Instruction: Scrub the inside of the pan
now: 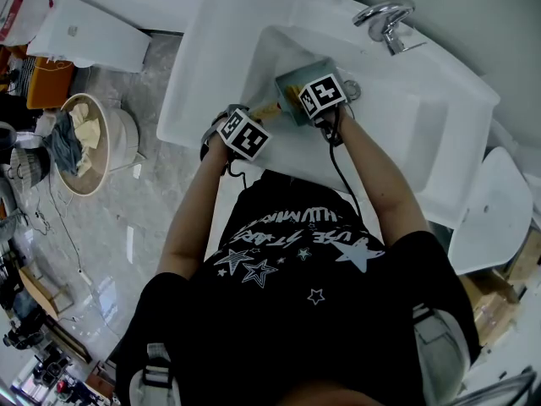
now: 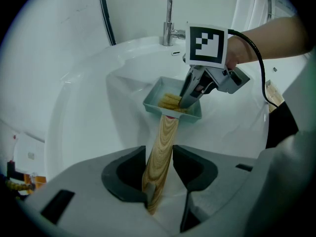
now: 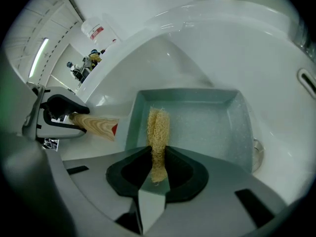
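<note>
A square grey-green pan (image 3: 197,125) lies in the white sink (image 1: 423,117). Its wooden handle (image 2: 163,147) runs back between the jaws of my left gripper (image 2: 159,181), which is shut on it. My right gripper (image 3: 159,164) is shut on a yellow loofah scrubber (image 3: 158,132), whose far end rests on the pan's floor near the left wall. In the left gripper view the right gripper (image 2: 190,100) reaches down into the pan (image 2: 173,102) with the scrubber (image 2: 169,101). In the head view both grippers sit over the pan (image 1: 292,87) at the sink's near edge.
A chrome tap (image 1: 385,19) stands at the far rim of the sink, and a drain (image 3: 256,154) shows just right of the pan. A round basin of cloths (image 1: 84,142) sits on the floor to the left. A cable (image 1: 342,172) trails from the right gripper.
</note>
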### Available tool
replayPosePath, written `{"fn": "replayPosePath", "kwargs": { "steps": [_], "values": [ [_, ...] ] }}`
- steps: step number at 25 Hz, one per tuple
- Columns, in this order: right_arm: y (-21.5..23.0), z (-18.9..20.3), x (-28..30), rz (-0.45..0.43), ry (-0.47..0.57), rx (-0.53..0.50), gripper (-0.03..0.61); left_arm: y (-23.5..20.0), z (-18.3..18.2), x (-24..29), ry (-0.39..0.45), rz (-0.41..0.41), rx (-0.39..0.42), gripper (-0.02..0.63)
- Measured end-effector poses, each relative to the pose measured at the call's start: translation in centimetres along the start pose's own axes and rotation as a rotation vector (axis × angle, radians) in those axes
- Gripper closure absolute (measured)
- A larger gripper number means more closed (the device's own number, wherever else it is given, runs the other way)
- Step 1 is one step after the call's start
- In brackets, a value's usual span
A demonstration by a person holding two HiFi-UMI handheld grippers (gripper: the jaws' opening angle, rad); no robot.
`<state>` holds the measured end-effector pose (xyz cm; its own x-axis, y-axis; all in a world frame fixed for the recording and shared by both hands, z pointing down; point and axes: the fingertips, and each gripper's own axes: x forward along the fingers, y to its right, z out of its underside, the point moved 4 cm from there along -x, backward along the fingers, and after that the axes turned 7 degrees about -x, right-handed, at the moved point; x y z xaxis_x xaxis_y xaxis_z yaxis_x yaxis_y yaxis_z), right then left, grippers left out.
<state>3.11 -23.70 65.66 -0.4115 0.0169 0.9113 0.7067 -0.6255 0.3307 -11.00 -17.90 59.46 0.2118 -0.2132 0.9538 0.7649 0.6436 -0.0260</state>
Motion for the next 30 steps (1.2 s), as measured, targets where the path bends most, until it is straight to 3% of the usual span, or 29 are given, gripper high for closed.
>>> {"fn": "replayPosePath", "kwargs": {
  "steps": [6, 19, 23, 30],
  "values": [
    [-1.5, -0.4, 0.3, -0.077, -0.005, -0.006, 0.499, 0.0, 0.0, 0.0, -0.001, 0.000, 0.000, 0.446],
    [-0.7, 0.1, -0.6, -0.128, 0.040, 0.063, 0.501, -0.1, -0.1, 0.1, 0.000, 0.005, 0.002, 0.446],
    [2.0, 1.1, -2.1, -0.074, 0.056, 0.101, 0.502, -0.1, -0.1, 0.1, -0.003, 0.008, 0.000, 0.446],
    [8.6, 2.7, -3.9, 0.106, 0.055, 0.157, 0.502, 0.0, -0.3, 0.3, -0.008, 0.007, -0.004, 0.446]
  ]
}}
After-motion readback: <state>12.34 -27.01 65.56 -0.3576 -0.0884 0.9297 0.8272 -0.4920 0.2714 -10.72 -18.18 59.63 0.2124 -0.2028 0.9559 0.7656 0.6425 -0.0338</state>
